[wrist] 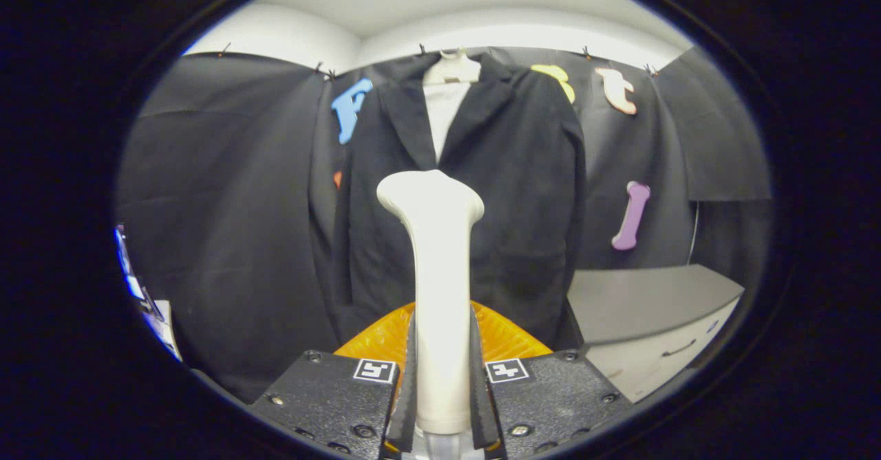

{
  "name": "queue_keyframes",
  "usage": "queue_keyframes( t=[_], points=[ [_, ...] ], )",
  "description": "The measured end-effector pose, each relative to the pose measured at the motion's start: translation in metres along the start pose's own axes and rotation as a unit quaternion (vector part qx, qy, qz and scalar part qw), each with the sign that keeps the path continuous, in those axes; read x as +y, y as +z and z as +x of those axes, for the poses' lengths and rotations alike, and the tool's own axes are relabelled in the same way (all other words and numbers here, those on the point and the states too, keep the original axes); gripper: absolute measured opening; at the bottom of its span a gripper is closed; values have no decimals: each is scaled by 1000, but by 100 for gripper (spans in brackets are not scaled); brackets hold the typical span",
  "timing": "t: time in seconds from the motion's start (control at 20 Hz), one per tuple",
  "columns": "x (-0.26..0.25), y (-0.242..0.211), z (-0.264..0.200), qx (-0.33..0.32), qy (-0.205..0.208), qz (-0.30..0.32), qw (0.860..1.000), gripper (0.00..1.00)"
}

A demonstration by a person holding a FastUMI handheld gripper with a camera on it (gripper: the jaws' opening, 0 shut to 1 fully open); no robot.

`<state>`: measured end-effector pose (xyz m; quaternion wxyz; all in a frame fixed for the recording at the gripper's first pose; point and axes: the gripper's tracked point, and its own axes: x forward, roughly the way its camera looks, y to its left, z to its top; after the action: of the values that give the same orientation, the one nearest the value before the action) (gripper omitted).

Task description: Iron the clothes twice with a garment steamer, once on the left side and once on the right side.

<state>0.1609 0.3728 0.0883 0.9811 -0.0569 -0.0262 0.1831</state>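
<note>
A white garment steamer (439, 288) stands upright between my fingers, its handle pinched by both pads and its head pointing away toward the clothes. My gripper (440, 384) is shut on that handle. Beyond the steamer head hangs a black jacket (509, 198) on a white hanger (452, 69), with a white shirt (440, 112) showing between the lapels. The jacket hangs against the booth's black wall, and the steamer head sits in front of its middle, a short way off the fabric. An orange ribbed part (506, 336) shows just behind the fingers, under the steamer.
A grey cabinet (654, 308) with a drawer handle stands to the right of the jacket, below the wall cloth. At the far left, low down, some bright items (141, 295) lie near the floor.
</note>
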Motion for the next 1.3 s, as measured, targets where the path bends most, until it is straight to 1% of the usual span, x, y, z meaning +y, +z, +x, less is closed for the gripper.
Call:
queue_keyframes(
  t=[0.1,0.2,0.25,0.4,0.55,0.65,0.8,1.1,1.3],
  points=[
    [16,44,13,-49,9,-6,999,34],
    [26,76,21,-90,17,-10,996,34],
    [23,91,22,-105,21,-9,994,34],
    [34,122,31,-150,30,-12,988,34],
    [39,142,49,-177,36,-14,983,34],
    [42,150,56,-189,38,-21,981,34],
    [38,157,65,-193,23,-30,980,34],
    [31,140,69,-161,9,-44,986,34],
    [27,132,67,-154,10,-55,987,34]
  ],
)
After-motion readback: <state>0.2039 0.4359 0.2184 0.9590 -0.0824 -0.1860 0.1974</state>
